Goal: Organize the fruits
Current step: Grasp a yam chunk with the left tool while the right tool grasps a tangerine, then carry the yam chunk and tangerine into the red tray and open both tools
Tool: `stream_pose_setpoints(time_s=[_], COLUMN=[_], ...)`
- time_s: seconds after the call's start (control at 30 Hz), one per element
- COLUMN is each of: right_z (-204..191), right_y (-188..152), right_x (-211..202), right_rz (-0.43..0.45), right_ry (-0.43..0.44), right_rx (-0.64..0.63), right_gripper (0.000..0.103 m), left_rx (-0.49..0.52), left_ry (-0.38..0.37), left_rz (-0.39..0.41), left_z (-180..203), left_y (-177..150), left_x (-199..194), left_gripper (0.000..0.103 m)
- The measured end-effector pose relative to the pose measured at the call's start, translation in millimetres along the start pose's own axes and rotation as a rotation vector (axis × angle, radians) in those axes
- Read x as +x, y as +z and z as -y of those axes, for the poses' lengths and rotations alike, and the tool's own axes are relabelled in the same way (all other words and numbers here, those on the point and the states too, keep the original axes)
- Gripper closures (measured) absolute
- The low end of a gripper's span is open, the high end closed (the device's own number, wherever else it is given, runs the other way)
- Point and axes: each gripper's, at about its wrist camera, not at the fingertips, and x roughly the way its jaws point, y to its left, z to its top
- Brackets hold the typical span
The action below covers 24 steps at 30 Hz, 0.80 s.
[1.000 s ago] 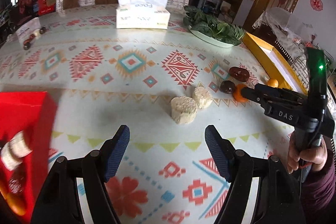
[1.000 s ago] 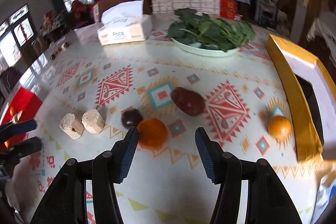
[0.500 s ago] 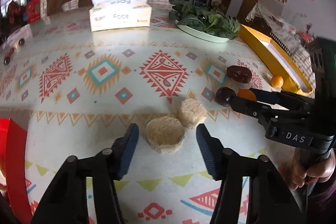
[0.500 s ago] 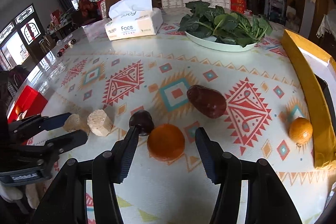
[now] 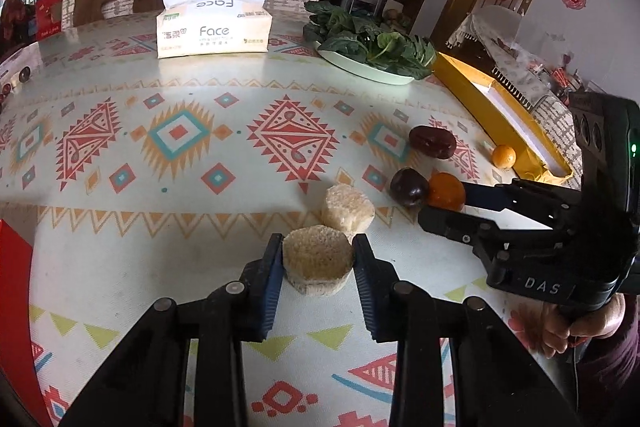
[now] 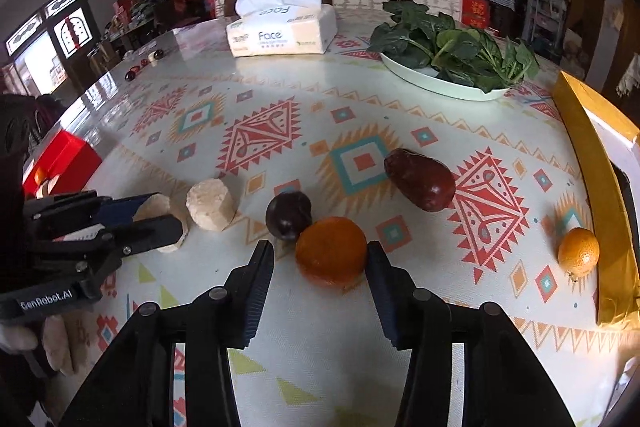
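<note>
On the patterned table (image 5: 120, 247), we close our left tongs (image 5: 318, 259) on the near tan chunk (image 5: 316, 261), pads touching its sides. Only the right view shows our right tongs (image 6: 320, 259) narrowing around the orange (image 6: 331, 251), one pad touching, the other apart, and the red box (image 6: 66, 157) holding fruit. A plate (image 6: 440, 85) holds greens (image 6: 452, 47); the yellow box (image 6: 588, 163) hides its inside.

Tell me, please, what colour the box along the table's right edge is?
The box is golden yellow outside with a white inner face, clearest in the right wrist view.
</note>
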Motion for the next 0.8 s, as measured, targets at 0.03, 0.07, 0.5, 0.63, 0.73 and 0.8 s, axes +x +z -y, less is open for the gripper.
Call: stream_pose_setpoints(time_s=[0.03, 0.07, 0.5, 0.63, 0.73, 0.8], right_z=[-1.3, -2.3, 0.1, -7.3, -12.2, -17.6], right_y=[-0.6, -1.1, -3.3, -5.3, -13.2, -19.6], right_x=[0.3, 0.5, -0.4, -2.6, -19.6, -37.8], right_rz=[-0.001, -0.003, 0.009, 0.003, 0.024, 0.049], right_ry=[-0.002, -0.007, -0.057, -0.100, -0.105, -0.095], right_rx=[-0.010, -0.020, -0.023, -0.013, 0.031, 0.053], right_gripper=[0.050, 0.049, 0.065, 0.066, 0.066, 0.066], left_rx=[-0.003, -0.006, -0.019, -0.019, -0.042, -0.062], left_ry=[-0.006, -0.010, -0.043, -0.041, -0.043, -0.050], left_rz=[0.001, 0.001, 0.011, 0.037, 0.058, 0.074], left_z=[-0.8, -1.3, -3.7, -3.5, -7.0, -8.4], left_y=[0.1, 0.0, 0.3, -0.6, -2.4, -4.8], left_x=[-0.5, -0.5, -2.2, -7.7, -14.0, -21.6], left_gripper=[0.070, 0.070, 0.070, 0.070, 0.070, 0.070])
